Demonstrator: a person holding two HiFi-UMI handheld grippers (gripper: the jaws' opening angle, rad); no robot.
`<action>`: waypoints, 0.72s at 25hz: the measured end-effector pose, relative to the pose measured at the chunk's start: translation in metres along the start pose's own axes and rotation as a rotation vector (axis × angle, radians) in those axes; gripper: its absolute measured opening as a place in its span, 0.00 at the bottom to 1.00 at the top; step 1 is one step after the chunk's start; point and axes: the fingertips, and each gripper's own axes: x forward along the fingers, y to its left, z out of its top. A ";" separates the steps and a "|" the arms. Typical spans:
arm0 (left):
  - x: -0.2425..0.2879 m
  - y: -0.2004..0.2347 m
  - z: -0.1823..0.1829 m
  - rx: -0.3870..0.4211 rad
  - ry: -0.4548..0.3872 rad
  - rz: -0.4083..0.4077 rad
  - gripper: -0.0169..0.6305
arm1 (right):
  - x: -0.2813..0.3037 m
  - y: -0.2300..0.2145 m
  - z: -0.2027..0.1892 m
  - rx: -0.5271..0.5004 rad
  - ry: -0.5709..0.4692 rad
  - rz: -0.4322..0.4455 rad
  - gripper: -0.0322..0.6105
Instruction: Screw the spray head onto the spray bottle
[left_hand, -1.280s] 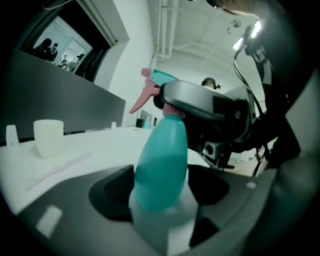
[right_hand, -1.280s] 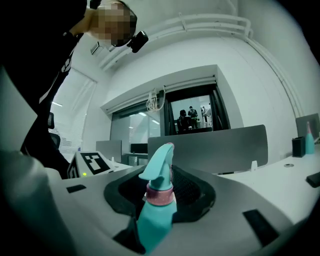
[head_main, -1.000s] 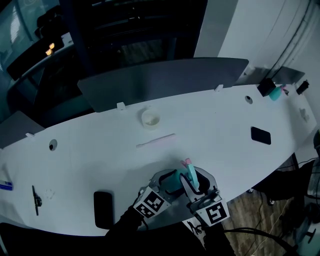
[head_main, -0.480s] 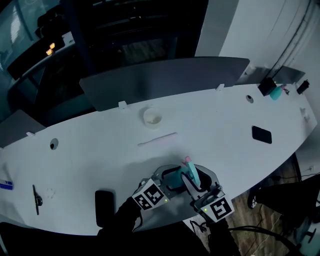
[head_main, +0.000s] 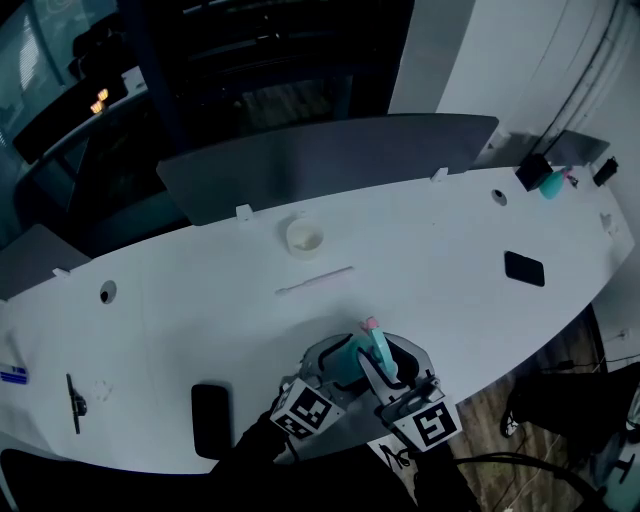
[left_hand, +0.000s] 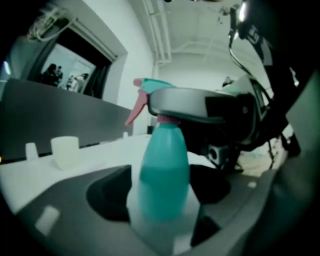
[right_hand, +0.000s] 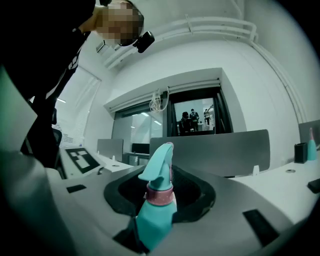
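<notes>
At the near edge of a white table (head_main: 180, 310), 2 hand-held grippers meet around 1 upright teal spray bottle (left_hand: 165, 172). The left gripper (head_main: 338, 365) brackets the bottle's body. Its jaws have just been opening and now stand almost at their widest, with the dark pads (left_hand: 107, 192) just beside the bottle's sides and not clamping it. The right gripper (head_main: 385, 362) comes in level from the opposite side, its jaws about half open and closed on the spray head (right_hand: 159, 165). The head sits on the bottle's neck above a pink collar (right_hand: 161, 196). The pink trigger (left_hand: 135, 107) juts toward the left gripper's left. A small white cup (head_main: 303, 238) stands well beyond both grippers, and a thin pale stick (head_main: 313, 280) lies between it and them.
</notes>
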 end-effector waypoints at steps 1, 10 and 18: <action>0.001 0.000 0.000 0.020 0.014 -0.066 0.59 | 0.000 0.000 0.000 0.005 0.000 0.016 0.27; -0.003 0.001 0.002 -0.114 -0.009 0.356 0.54 | 0.001 0.003 0.003 -0.043 -0.025 -0.070 0.27; 0.001 -0.003 0.001 0.031 0.037 -0.153 0.56 | 0.001 0.002 0.002 0.000 -0.019 0.015 0.27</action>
